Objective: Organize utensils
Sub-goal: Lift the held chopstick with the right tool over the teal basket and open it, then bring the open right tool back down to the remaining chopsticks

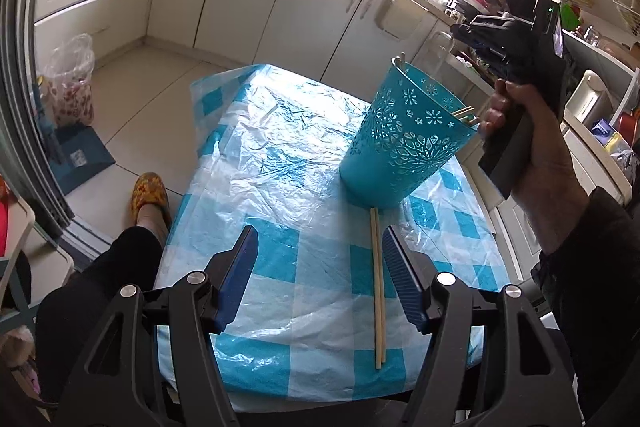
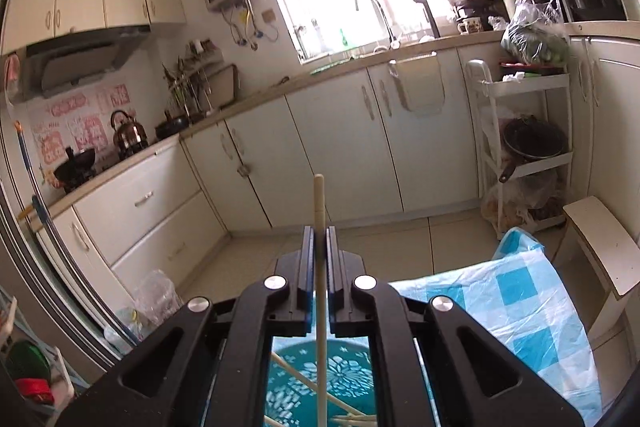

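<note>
Chopstick [image 2: 319, 211] pinched upright between the pressed-together fingers of the right gripper [image 2: 319, 239] hangs directly above the turquoise cutout holder [image 1: 400, 143], where several chopsticks already lean, so sorting looks mostly done. Only the left wrist view shows what remains: one pair of chopsticks [image 1: 377, 291] lying in front of the holder on the checked tablecloth [image 1: 304, 163], between the spread fingers of the left gripper [image 1: 318, 247].

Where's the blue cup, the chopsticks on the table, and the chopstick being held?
blue cup [image 1: 400, 147], left wrist view, on its patterned side wall.
chopsticks on the table [image 1: 377, 287], left wrist view, mid-length.
held chopstick [image 2: 319, 199], right wrist view, above the fingers.
</note>
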A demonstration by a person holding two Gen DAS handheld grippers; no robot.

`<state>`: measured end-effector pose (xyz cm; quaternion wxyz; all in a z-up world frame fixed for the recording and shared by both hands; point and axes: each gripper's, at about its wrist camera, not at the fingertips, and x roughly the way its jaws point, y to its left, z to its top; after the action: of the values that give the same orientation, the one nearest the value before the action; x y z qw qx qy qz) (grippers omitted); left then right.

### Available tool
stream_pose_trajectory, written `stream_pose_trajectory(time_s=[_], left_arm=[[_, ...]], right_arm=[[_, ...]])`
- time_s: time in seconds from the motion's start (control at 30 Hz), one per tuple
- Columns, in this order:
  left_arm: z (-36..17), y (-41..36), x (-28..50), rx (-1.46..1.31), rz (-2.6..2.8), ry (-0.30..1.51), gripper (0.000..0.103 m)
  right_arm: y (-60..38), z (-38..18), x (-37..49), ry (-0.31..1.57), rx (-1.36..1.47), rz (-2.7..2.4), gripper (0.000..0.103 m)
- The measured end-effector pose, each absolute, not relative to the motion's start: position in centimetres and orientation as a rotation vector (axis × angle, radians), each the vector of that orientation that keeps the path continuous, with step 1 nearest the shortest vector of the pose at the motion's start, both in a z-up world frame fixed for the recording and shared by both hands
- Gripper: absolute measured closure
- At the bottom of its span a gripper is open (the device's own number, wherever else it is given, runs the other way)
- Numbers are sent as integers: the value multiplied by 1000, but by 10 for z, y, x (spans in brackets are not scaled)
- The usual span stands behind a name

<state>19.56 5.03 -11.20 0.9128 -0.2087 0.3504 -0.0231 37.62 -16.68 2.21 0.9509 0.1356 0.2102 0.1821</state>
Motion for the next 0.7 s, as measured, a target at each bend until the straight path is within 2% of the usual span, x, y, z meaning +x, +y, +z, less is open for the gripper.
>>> stream_pose_trajectory(time_s=[0.2,0.23,0.3,0.5,0.7], left_arm=[[-109,44,196,-426,-60,722,41],[-107,44,195,-423,-61,720,41],[-104,42,193,-416,-63,715,41],[-93,37,183,-387,-48,711,39],[-90,35,170,-372,-38,718,37]], right_arm=[[-167,19,364,474,239,409,95],[-168,21,360,473,235,413,94],[-173,30,342,457,233,425,85],[-190,60,268,362,217,459,77],[-198,32,207,439,170,437,72]])
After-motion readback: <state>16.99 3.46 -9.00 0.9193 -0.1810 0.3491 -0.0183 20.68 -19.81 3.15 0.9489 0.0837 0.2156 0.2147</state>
